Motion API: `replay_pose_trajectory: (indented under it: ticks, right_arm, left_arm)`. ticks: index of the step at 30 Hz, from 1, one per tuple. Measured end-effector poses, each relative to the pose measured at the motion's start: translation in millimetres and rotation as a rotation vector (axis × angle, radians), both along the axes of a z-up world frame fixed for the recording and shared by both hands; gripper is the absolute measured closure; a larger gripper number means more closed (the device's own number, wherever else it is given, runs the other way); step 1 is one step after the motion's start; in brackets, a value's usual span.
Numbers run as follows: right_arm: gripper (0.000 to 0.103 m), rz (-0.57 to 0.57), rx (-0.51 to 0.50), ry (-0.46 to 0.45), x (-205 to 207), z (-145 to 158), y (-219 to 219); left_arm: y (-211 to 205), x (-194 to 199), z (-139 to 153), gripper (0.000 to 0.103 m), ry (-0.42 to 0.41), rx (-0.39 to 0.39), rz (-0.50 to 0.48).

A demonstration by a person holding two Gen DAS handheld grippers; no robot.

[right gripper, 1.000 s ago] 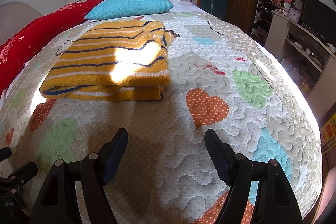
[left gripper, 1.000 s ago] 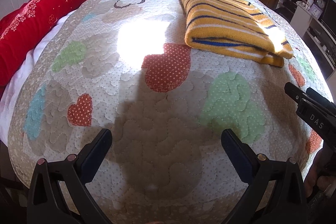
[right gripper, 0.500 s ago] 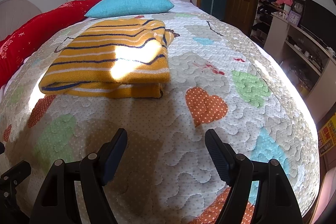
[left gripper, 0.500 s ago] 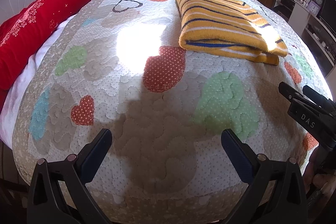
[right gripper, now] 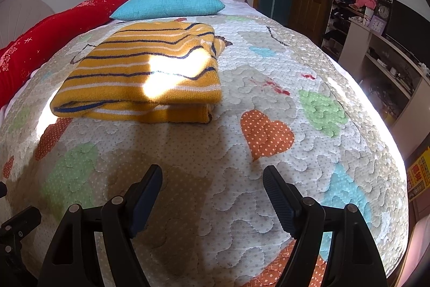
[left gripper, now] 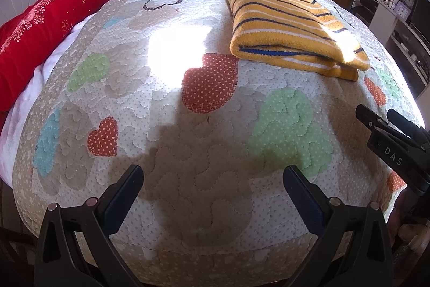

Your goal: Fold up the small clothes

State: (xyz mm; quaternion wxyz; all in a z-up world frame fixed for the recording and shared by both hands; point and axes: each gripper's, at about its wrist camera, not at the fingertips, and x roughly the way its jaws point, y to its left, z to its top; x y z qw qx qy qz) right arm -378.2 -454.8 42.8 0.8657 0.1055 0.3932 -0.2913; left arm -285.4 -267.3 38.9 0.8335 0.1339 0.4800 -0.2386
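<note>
Striped yellow sweater [right gripper: 139, 74] lies folded flat on the quilted bed [right gripper: 268, 206], near the blue pillow [right gripper: 169, 2]. Left gripper [left gripper: 213, 187] and right gripper [right gripper: 212, 190] both wide, empty, well short of it. Fold looks finished; next likely fetch another garment.

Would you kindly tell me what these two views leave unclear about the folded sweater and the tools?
- Striped sweater: sleeves and underside hidden by its own folds in both views.
- Right tool: cut off by the left wrist view's right edge.
- Left tool: base cut off by the bottom edge.
</note>
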Motion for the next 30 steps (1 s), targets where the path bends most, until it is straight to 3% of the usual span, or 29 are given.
replay_pose_trajectory:
  ticks: [30]
  right_arm:
    - [0.02,0.033,-0.001,0.008,6.4,-2.3,6.4]
  left_arm:
    - [1.5,3.1,-6.2,0.0,0.027,-0.011,0.004]
